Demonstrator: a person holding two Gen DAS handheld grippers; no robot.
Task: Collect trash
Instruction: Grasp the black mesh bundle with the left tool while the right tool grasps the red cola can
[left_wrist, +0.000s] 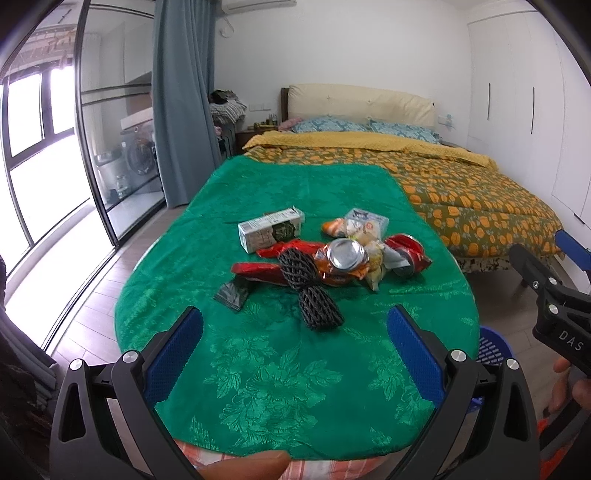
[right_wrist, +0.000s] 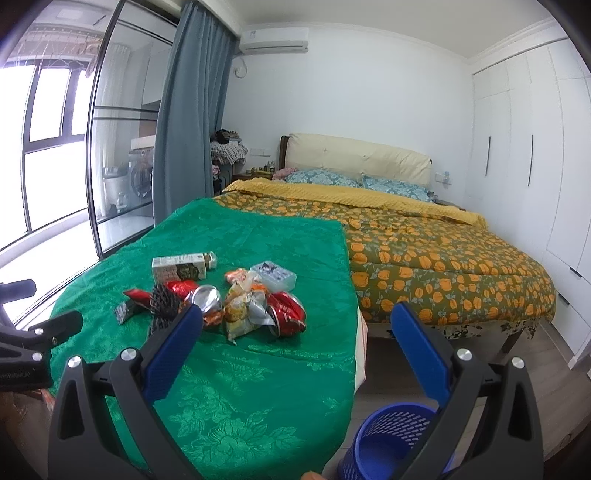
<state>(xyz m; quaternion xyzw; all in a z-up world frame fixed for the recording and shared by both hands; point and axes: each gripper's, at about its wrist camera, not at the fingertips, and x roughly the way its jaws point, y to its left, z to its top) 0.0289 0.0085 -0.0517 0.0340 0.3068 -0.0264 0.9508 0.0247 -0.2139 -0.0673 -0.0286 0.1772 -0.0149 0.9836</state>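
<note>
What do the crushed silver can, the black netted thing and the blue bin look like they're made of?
Crushed can: thin metal, likely aluminium; shiny silver end, dented.
Black netted piece: probably soft foam mesh sleeve; matte, open lattice, pinched at the middle.
Blue bin: looks like rigid plastic; glossy, with slotted walls.
Both the left gripper and right gripper are open and empty.

Left tool: two black plastic fingers, each faced on its inner side with a blue pad of fine dimpled texture. Each finger hinges on black triangular links with cut-out slots, fastened by round silver screws. Right tool: identical build, blue-padded black fingers and silver screw heads. In the left wrist view its black side carries white lettering reading "DAS" and small silver screws.
</note>
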